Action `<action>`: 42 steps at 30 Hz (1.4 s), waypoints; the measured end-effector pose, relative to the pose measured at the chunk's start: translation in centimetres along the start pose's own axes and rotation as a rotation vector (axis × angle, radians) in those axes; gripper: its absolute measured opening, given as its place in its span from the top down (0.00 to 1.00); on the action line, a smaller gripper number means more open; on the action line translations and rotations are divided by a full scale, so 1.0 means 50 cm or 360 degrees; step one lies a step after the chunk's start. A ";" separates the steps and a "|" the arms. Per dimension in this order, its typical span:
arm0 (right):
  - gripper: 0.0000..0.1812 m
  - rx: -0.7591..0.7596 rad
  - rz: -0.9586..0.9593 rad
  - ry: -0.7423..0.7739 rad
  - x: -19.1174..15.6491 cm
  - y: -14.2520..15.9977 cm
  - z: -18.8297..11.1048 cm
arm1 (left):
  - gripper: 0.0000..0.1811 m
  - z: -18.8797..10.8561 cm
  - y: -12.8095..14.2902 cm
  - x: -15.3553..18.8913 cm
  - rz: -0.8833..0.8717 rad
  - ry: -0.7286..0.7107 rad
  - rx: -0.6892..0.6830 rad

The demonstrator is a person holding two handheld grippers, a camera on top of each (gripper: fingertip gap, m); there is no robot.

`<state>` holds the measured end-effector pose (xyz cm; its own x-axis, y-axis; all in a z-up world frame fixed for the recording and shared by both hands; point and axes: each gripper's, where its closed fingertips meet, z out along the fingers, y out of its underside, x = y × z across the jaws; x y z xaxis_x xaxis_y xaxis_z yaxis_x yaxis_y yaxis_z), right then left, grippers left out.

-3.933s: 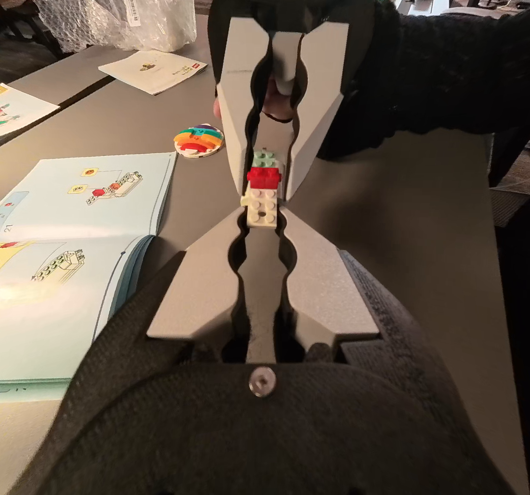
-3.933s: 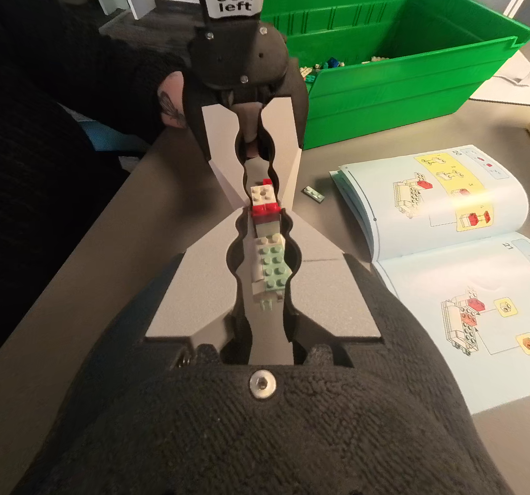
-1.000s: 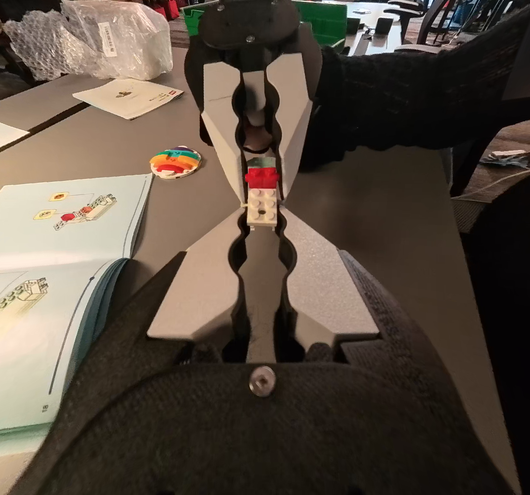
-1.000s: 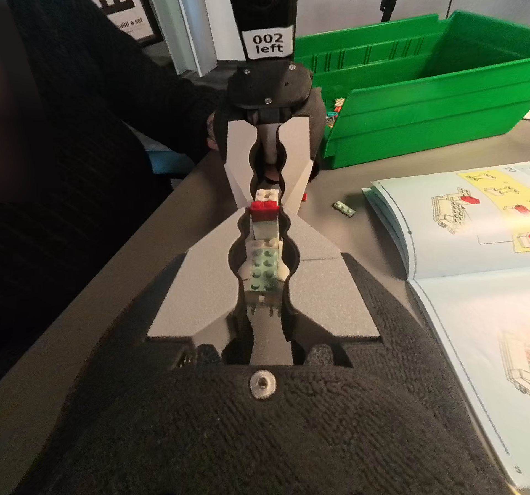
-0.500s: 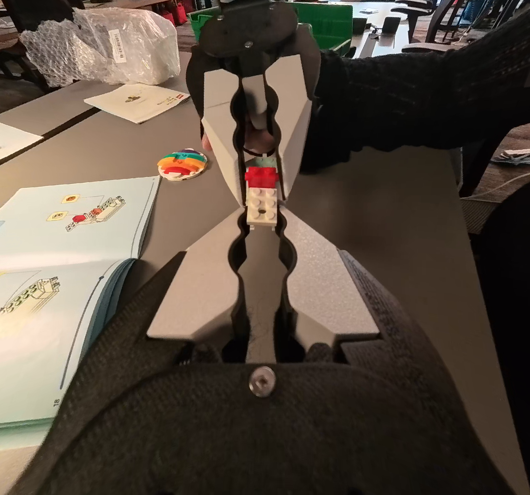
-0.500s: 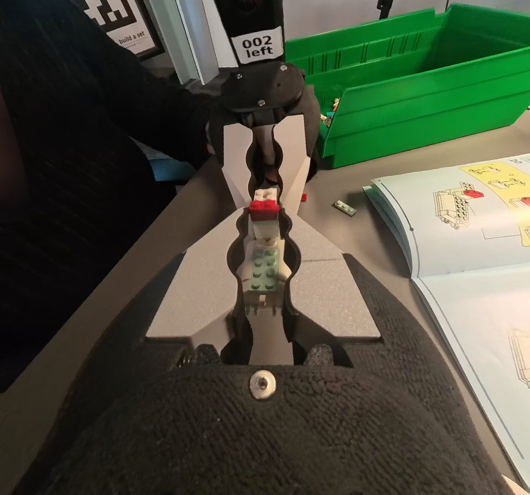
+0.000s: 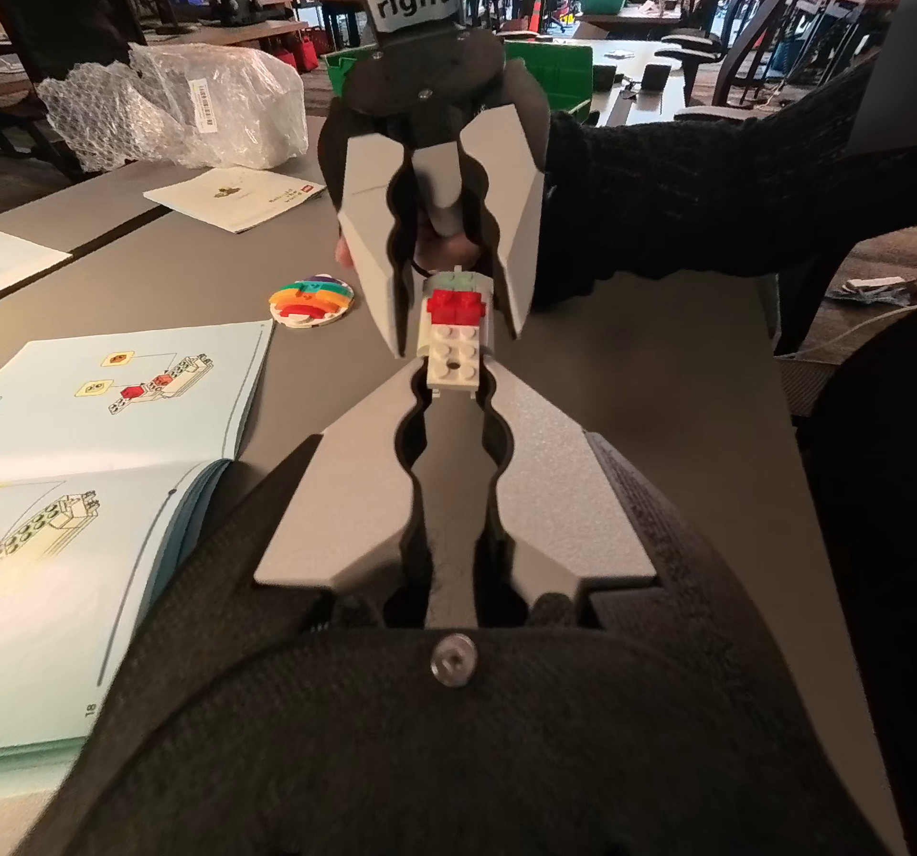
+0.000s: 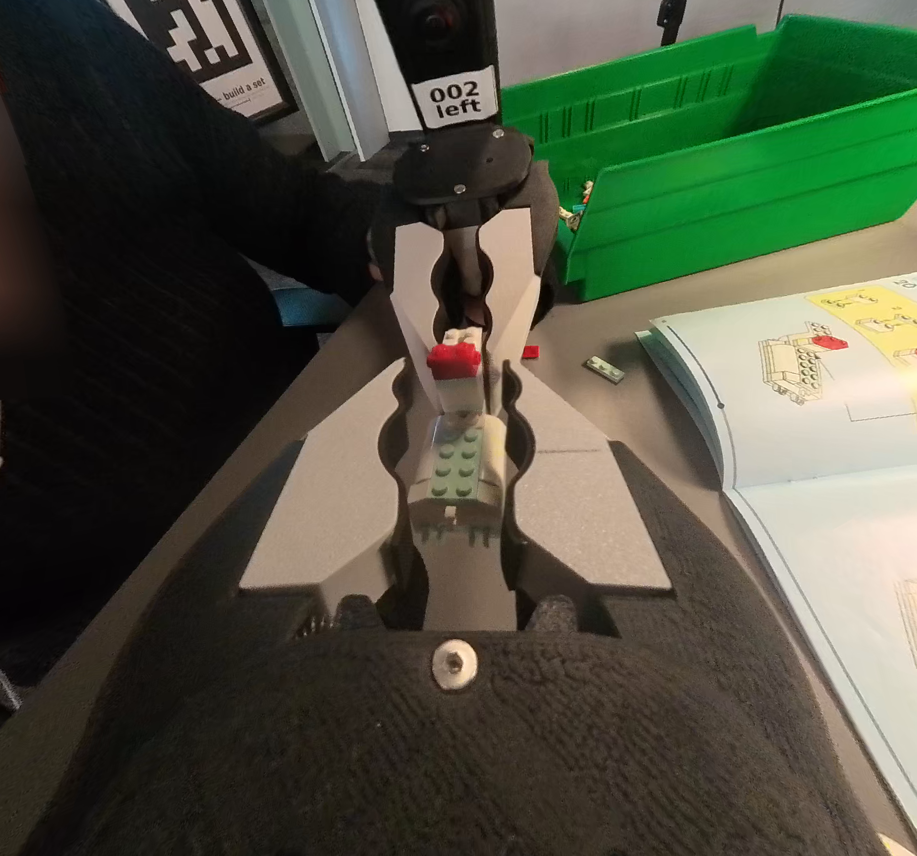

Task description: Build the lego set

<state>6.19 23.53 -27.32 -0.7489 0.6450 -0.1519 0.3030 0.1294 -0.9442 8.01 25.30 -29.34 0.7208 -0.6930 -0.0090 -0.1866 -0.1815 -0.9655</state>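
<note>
Since half a second ago, I have drawn my two grippers slightly apart and the right one now looks more open: its grey fingers flare away from the brick model instead of hugging it. The small white, red and pale-green Lego brick model (image 7: 454, 336) hangs in the air between the two tools, above the grey tabletop (image 7: 620, 385).

My left gripper (image 7: 454, 378) is clamped on the near end of the model; its grey wavy-edged fingers (image 7: 367, 460) pinch the white studded plate at their tips. In the right wrist view, the same left gripper (image 8: 459, 360) points toward me, gripping the model just behind its red brick.

My right gripper (image 8: 454, 375) has its fingers spread around the model's pale-green rear section (image 8: 459, 465), with a visible gap on each side; I cannot tell whether the pads touch the bricks lower down. In the left wrist view, the right gripper (image 7: 454, 331) reaches in from the far side, fingertips on either side of the red brick.

An open pale-blue instruction booklet (image 7: 99, 435) lies to my left on the table, and a round rainbow-coloured brick disc (image 7: 311, 305) sits beyond it. In the right wrist view, a green plastic parts bin (image 8: 744, 177) stands behind, with a small grey-green flat plate (image 8: 604, 368) and a tiny red piece (image 8: 530, 351) loose on the table.
</note>
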 end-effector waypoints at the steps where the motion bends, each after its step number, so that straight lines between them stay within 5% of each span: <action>1: 0.79 0.0002 -0.0015 0.0021 0.003 -0.002 -0.002 | 0.91 -0.001 -0.001 -0.001 -0.0003 0.0000 0.0004; 6: 0.61 -0.0025 -0.0330 0.0238 0.020 -0.014 -0.025 | 0.91 -0.008 -0.007 -0.013 -0.0120 -0.0002 0.0045; 11: 0.41 -0.0451 -0.1109 0.0676 0.045 0.006 -0.029 | 0.91 -0.014 -0.006 -0.026 -0.0281 0.0019 0.0057; 14: 0.38 -0.0713 -0.1510 0.0845 0.053 0.017 -0.020 | 0.91 -0.015 -0.002 -0.029 -0.0325 0.0033 0.0050; 18: 0.39 -0.0998 -0.1917 0.1002 0.072 0.041 -0.003 | 0.91 -0.015 0.000 -0.029 -0.0353 0.0043 0.0046; 24: 0.47 -0.1009 -0.2141 0.1159 0.084 0.031 0.005 | 0.91 -0.014 0.003 -0.031 -0.0364 0.0039 0.0031; 31: 0.64 -0.1006 -0.2209 0.1178 0.081 0.032 0.011 | 0.91 -0.011 0.009 -0.026 -0.0367 0.0062 0.0001; 42: 0.67 -0.0962 -0.2220 0.1131 0.070 0.038 0.016 | 0.91 -0.010 0.017 -0.016 -0.0400 0.0136 -0.0045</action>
<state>3.66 25.42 -29.88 -0.2762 -0.0375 0.9604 -0.0238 0.9992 0.0322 6.93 25.37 -30.02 0.6881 -0.6799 0.2534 -0.0282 -0.3739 -0.9270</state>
